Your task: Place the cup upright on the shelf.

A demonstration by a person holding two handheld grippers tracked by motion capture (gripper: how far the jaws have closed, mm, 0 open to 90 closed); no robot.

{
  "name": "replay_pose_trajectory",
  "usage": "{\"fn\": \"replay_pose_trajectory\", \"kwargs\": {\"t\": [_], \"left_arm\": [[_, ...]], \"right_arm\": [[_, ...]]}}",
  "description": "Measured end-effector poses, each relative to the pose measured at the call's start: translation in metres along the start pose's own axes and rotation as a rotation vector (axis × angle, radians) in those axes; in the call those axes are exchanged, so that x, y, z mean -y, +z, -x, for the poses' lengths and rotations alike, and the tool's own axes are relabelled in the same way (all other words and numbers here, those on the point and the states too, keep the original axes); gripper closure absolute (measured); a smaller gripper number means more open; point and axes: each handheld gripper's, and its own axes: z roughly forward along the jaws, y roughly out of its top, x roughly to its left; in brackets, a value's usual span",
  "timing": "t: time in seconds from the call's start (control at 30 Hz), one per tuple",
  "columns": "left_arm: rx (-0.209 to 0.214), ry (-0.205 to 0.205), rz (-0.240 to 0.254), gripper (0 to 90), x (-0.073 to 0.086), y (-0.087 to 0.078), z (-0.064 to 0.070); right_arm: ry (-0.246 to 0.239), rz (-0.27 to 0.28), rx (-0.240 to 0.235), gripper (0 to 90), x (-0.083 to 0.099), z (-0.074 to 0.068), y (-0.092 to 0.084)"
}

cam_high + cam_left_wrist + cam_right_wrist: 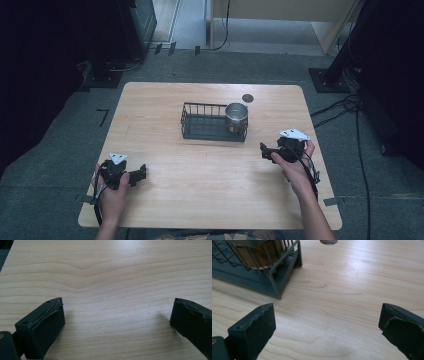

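Both tools, left [141, 174] and right [263, 150], gape wide over the table [200, 170]. A cup [236, 117], maybe metal, sits in the rack [200, 127].

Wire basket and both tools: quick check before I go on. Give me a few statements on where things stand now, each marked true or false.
1. A metal cup stands in the wire basket. True.
2. The cup is at the basket's left end. False: it is at the right end.
3. The left tool is open and holds nothing. True.
4. The right tool is shut on the cup. False: it is open, clear of the basket.
5. Both tools are over the table. True.
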Motion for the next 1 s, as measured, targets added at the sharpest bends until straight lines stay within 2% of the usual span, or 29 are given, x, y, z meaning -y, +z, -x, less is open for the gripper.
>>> {"fn": "replay_pose_trajectory", "kwargs": {"t": [0.7, 1.0], "left_arm": [[0.001, 0.001, -0.002, 0.0, 0.0, 0.0, 0.0], [0.0, 0.0, -0.002, 0.0, 0.0, 0.0, 0.0]], "right_arm": [[0.045, -0.062, 0.09, 0.9, 0.047, 0.034, -0.007], [0.047, -0.091, 0.114, 1.0, 0.063, 0.041, -0.008]]}}
